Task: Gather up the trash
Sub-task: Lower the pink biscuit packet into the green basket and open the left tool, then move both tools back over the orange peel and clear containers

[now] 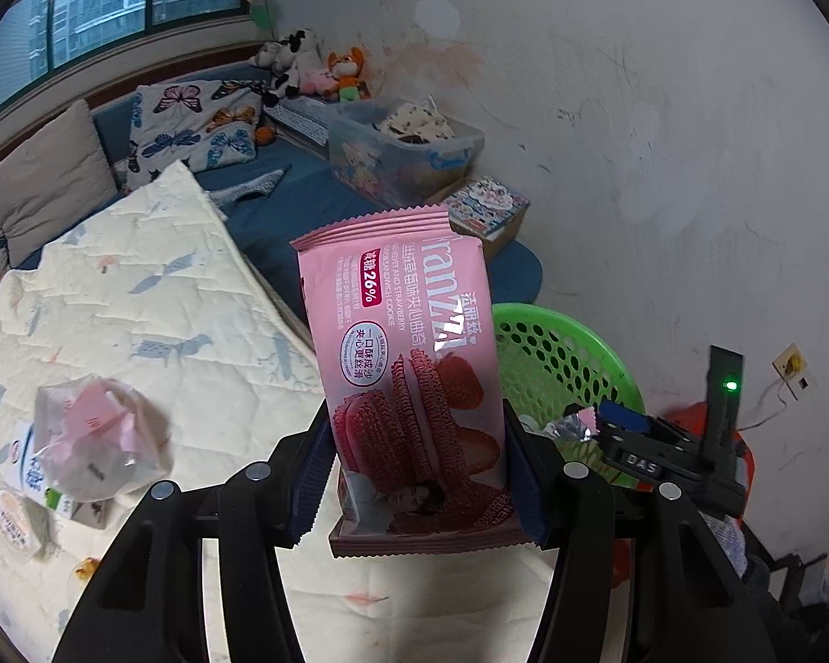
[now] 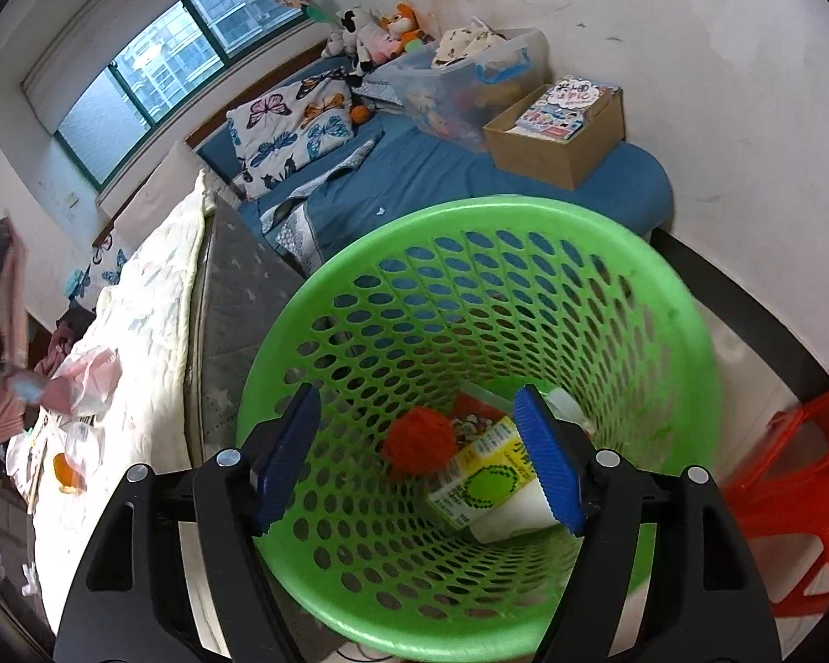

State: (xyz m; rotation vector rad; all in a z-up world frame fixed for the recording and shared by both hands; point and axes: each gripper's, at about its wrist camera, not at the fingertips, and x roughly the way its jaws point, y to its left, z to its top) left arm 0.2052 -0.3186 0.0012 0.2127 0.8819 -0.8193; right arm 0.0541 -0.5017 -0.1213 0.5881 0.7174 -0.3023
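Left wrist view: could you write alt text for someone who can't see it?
A left gripper pinches a pink strawberry cookie packet upright above a cream quilted bed cover. A green perforated plastic basket stands just behind, and a crumpled clear plastic bag lies on the quilt.

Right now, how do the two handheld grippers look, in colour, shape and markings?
Both match. The left gripper and the right gripper have glossy black plastic linkage arms with round silver pins, ending in flat dark blue fingers with ribbed faces. In the left wrist view, the right gripper's body carries white letters "DAS" and a green light. No sleeves or hands show.
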